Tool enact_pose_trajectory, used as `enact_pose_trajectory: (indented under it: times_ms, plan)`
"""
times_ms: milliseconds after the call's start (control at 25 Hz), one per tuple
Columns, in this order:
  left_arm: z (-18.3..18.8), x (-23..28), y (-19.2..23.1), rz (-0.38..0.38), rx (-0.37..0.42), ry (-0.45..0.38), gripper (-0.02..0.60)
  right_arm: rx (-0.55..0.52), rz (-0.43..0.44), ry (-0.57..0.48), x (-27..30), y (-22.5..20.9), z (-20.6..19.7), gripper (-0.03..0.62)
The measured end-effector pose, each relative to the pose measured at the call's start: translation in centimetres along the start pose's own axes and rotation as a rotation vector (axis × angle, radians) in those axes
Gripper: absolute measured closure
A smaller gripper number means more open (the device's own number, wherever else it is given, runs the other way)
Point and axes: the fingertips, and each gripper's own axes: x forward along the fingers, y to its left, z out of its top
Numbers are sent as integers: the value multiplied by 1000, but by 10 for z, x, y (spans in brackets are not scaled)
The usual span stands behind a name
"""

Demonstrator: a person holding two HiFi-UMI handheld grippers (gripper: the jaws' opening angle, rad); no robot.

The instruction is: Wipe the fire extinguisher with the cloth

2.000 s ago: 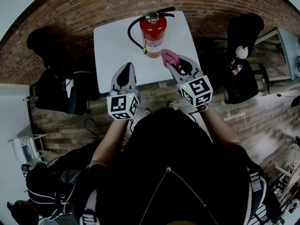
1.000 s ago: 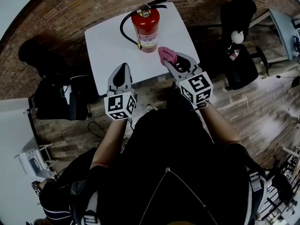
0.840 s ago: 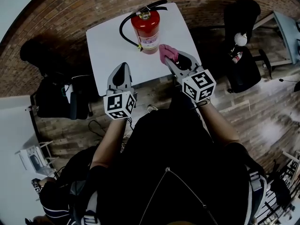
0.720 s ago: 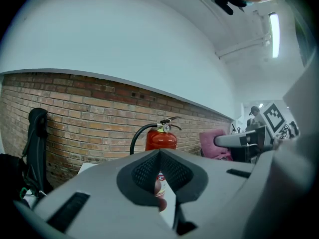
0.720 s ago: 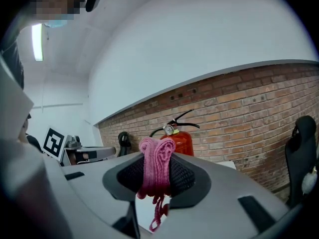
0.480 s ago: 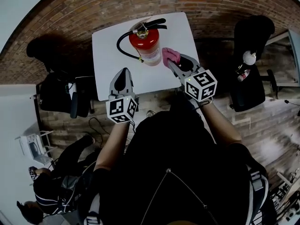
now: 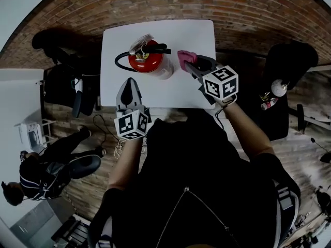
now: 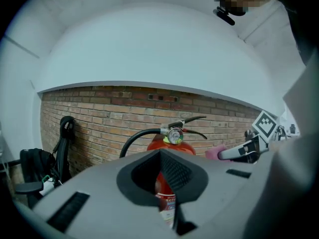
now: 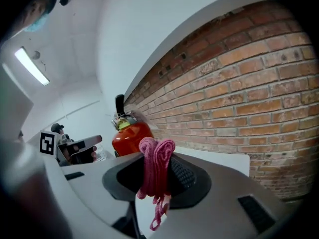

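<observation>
Clamping down on a bunched pink cloth [image 9: 155, 167], the right claw [image 7: 190, 64] is keeping its jaws nearly together, with only the wad of fabric between them and loose threads dangling below. The left claw [image 8: 164, 183] is hovering with its jaws pressed together on nothing, pointing at the fire extinguisher [image 7: 146, 61]. That is standing upright on the white counter [image 7: 204, 35], its black hose [image 7: 121, 67] curling round its left side.

Over the last two seconds the head view has been tipping steeper, so the extinguisher is now showing almost from above. Both claws are reaching further in over the counter's near edge than before, as if the person has been stepping closer. The hold on the cloth is looking unchanged, and the cloth is sitting just beside the cylinder's right flank, as it was. Whether it is touching the shell cannot be told from any view.

Judging from this, wiping proper is not yet showing. The approach seems finished, and the next move is probably pressing the cloth onto the red shell and stroking along it.
</observation>
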Motion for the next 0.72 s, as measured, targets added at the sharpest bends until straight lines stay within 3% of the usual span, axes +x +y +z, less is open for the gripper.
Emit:
enact_pose_trajectory:
  times_ms: [280,720]
  plan:
    - [-14,10,-17,101,-4,21,574,18,119,142,47,-62,-24,468]
    - [-35,30,-17,129,10,71,574,77,210,454,152,-129,-112,468]
